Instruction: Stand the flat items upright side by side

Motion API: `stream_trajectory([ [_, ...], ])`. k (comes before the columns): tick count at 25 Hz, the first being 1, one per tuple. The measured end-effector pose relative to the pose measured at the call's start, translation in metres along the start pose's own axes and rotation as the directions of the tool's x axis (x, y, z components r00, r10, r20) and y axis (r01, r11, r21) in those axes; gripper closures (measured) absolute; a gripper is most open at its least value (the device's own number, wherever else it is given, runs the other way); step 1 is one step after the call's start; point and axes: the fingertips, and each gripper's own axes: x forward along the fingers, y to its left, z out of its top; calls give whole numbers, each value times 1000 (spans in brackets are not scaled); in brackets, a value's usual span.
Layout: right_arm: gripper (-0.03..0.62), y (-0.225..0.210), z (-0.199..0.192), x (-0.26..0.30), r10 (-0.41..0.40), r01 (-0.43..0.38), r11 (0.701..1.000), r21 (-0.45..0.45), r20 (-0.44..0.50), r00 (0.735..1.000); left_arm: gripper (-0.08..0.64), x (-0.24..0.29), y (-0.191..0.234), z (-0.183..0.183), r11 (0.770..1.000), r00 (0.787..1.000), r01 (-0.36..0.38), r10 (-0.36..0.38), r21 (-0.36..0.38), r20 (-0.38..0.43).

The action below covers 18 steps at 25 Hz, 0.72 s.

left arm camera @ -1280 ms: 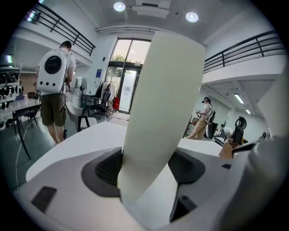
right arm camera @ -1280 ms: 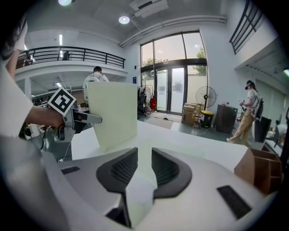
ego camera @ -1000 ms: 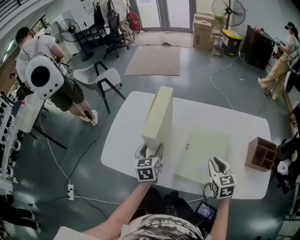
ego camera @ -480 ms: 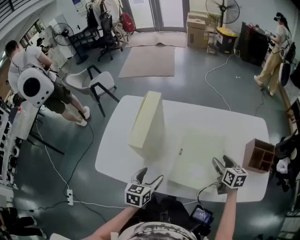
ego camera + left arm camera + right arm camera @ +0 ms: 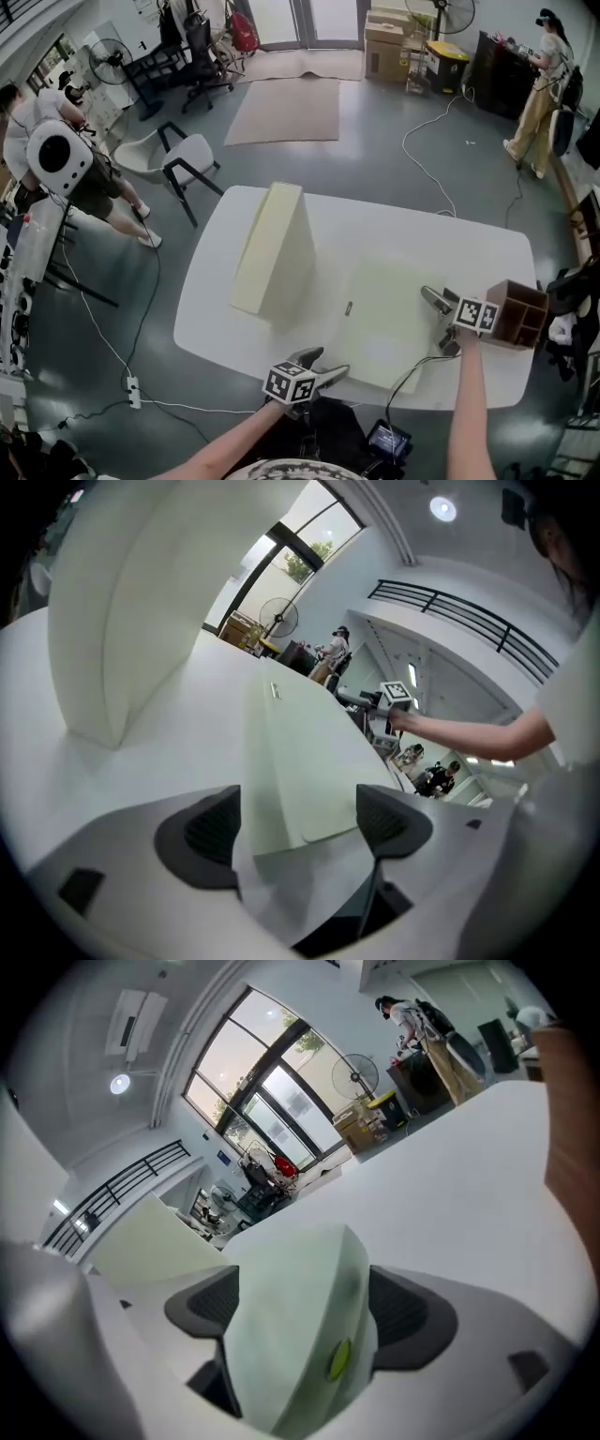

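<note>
A thick cream slab (image 5: 272,248) stands upright on the white table (image 5: 450,244), toward its left; nothing holds it. A thin pale green sheet (image 5: 384,314) lies flat beside it. My left gripper (image 5: 323,362) hangs at the table's near edge. Its jaws are opening, with the sheet's near corner (image 5: 291,752) between the pads, untouched. My right gripper (image 5: 439,321) is at the sheet's right edge. In the right gripper view the sheet's edge (image 5: 291,1326) fills the gap of my right gripper (image 5: 300,1312), whose jaws are opening. The left gripper view shows the slab (image 5: 122,611) at far left.
A wooden compartment box (image 5: 517,314) stands at the table's right end, just behind my right gripper. A cable (image 5: 412,370) hangs over the near edge. A chair (image 5: 183,155) and a person (image 5: 56,159) are off the left side, and another person (image 5: 544,56) at far right.
My left gripper let go of the upright slab and drew back to the near edge. My right gripper moved from the sheet's near edge to its right edge and opened.
</note>
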Motion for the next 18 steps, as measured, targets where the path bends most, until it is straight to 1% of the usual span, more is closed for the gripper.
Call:
stream_trajectory([
  [3, 158, -3, -6, 16, 15, -14, 999, 30, -59, 998, 179, 5, 2, -2, 999, 999, 32, -32, 0, -12],
  [5, 152, -4, -10, 18, 33, -29, 997, 69, -62, 997, 179, 8, 0, -3, 997, 997, 75, -75, 1, -21],
  [7, 158, -5, -10, 18, 37, -32, 995, 95, -55, 998, 179, 11, -3, -3, 993, 992, 117, -117, 15, -41],
  [8, 173, -6, -10, 18, 33, -28, 994, 102, -54, 998, 179, 13, -3, -2, 991, 990, 133, -131, 26, -57],
  [9, 181, -7, -9, 18, 30, -24, 994, 104, -53, 998, 179, 14, -3, 0, 988, 987, 146, -143, 46, -74],
  [11, 195, -7, -7, 16, 29, -25, 994, 108, -34, 999, 175, 17, -4, 3, 979, 982, 172, -162, 111, -98],
  [14, 213, -1, -2, 7, 39, -43, 993, 113, 34, 999, 166, 18, -6, 4, 957, 976, 202, -180, 207, -120],
  [16, 225, 8, 6, -2, 53, -60, 995, 83, 84, 995, 166, 17, -8, 5, 938, 973, 216, -185, 269, -135],
  [18, 232, 19, 17, -15, 62, -66, 997, 31, 131, 989, 155, 19, -12, 7, 912, 972, 224, -183, 342, -150],
])
